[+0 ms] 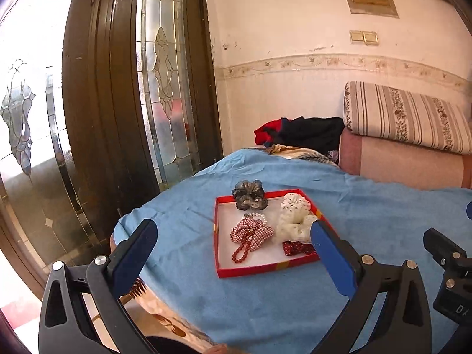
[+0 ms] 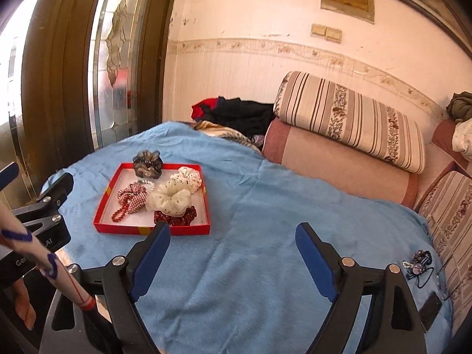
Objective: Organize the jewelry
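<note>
Lying beyond both grippers' empty jaws, red tray [image 1: 259,270] of scrunchies

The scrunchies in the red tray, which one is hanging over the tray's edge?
The grey scrunchie: it sits across the far rim of the red tray. The checked, two white and dark red dotted ones all lie inside the tray.

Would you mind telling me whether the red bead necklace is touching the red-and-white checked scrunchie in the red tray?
Touching. The left wrist view shows the red bead necklace lying across the checked scrunchie inside the red tray.
</note>
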A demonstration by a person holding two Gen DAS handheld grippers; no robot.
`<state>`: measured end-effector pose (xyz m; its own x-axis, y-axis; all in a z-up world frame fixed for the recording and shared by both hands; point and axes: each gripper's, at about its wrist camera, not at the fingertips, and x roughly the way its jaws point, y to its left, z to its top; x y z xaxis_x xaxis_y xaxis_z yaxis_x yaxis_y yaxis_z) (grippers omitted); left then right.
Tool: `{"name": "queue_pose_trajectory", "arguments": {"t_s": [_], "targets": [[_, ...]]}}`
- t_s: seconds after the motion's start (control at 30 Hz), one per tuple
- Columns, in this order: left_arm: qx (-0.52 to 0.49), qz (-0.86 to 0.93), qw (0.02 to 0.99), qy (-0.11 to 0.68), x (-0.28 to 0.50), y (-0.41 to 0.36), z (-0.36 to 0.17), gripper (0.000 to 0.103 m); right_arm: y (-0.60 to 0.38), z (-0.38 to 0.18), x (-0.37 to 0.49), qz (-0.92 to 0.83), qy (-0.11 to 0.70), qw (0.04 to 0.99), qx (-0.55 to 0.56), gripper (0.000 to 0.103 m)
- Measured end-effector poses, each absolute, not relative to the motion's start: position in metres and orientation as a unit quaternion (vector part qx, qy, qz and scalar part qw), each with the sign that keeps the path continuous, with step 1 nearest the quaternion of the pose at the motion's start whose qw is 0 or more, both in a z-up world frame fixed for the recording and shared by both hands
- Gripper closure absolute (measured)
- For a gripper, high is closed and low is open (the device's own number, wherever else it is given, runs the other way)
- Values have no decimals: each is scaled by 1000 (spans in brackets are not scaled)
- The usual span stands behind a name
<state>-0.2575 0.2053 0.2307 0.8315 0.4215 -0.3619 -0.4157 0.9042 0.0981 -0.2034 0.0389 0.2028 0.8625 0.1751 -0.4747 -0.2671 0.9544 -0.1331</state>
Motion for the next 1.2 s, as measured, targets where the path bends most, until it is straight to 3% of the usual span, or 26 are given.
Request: {"name": "queue_pose_trajectory", "arguments": {"t_s": [0.37,1.2], "targets": [[27,198,957,208,-276,179,233,0,21,205,-241,106,223,964,-96,9],[31,184,943,275,-229,182,184,0,16,154,-195,71,297,945,-118,9]]}}
